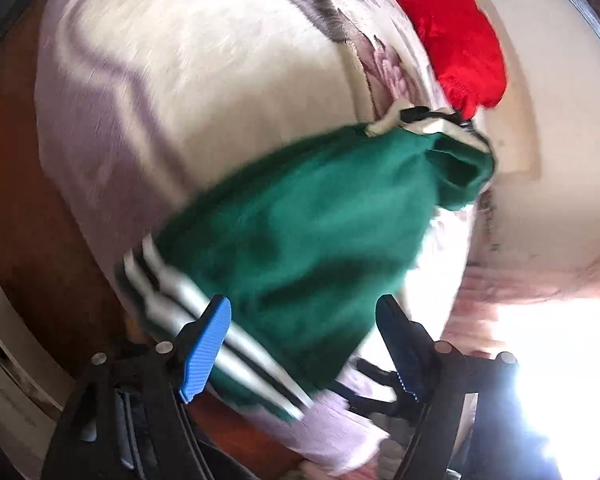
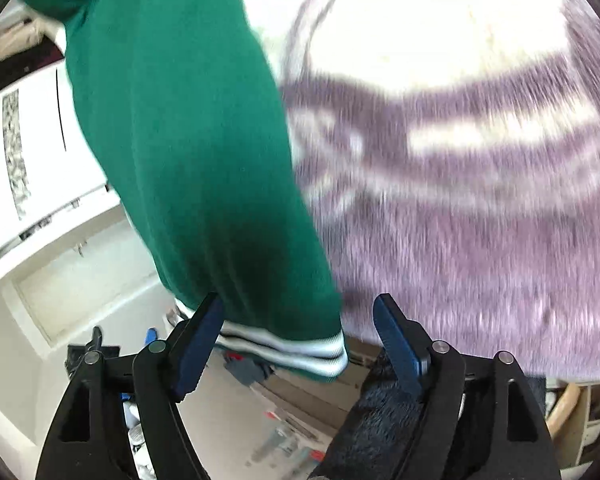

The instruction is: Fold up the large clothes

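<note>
So the green garment is lying across a fuzzy lilac-and-cream blanket, and in the left wrist view its long axis is running diagonally, from the striped end low on the left up toward the bunched end at upper right. That upper end is looking like a collar or opening with cream and dark trim, though it's too smeared to say for sure. The near end is showing white and dark stripes right by the left gripper.

The left gripper's fingers are sitting wide apart, blue pad on one side and the darker one on the other, with the green fabric passing between them. Nothing is getting pinched as far as I can see.

Beyond the garment a bright red fluffy thing is sitting by the blanket's far edge, close to the collar end. Brown wood floor is showing off to the left.

In the right wrist view the same garment is running pretty much top to bottom, slightly leaning, with a ribbed white-and-dark striped hem pointing down toward the camera. That hem is hanging just at the right gripper, whose fingers are also spread wide; the left finger is overlapping the fabric edge, but I can't tell if it's actually touching. The blanket is filling the right side, all blurry. White cabinets are showing at left.
</note>
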Tool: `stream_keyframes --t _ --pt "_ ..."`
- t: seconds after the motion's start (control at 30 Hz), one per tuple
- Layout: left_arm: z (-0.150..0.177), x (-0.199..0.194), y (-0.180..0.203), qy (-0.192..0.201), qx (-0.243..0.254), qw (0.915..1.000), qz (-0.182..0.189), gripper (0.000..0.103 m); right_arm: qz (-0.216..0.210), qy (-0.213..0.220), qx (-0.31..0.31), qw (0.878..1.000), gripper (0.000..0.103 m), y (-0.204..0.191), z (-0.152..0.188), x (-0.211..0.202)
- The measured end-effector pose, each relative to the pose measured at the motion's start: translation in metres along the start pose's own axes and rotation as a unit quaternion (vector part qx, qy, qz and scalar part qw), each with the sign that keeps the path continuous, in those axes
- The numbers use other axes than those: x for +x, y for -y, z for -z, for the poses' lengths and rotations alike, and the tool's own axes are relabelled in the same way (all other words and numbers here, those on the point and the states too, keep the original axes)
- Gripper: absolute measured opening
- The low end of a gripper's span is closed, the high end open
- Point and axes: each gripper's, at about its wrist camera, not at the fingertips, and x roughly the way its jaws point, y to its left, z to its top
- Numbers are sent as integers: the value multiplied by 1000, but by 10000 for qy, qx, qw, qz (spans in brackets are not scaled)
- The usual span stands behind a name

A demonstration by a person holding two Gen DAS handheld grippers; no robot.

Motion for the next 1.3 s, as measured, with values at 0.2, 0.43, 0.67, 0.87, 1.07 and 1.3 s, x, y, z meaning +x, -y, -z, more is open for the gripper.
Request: stream_keyframes --t 0.2,0.43,0.67,0.87,1.07,1.3 --pt "-57 75 -4 -498 1256 9857 -1006 73 -393 1 -268 9989 91 -31 -45 22" --pt "-56 123 7 -1090 2423 9593 -958 38 -733 30 -45 9973 82 -57 -64 52" --pt "-29 88 -8 -1107 2211 9674 -542 14 -881 248 398 9950 17 -63 -14 78" --pt "-34 79 -20 -1570 1531 9742 -529 22 -533 44 669 9963 24 -55 22 69" --pt "-85 37 7 -779 702 9942 227 46 -114 553 980 9936 60 -67 10 9" --pt "-156 91 87 -56 1699 9853 161 71 414 1823 133 9823 65 -148 -70 -79"
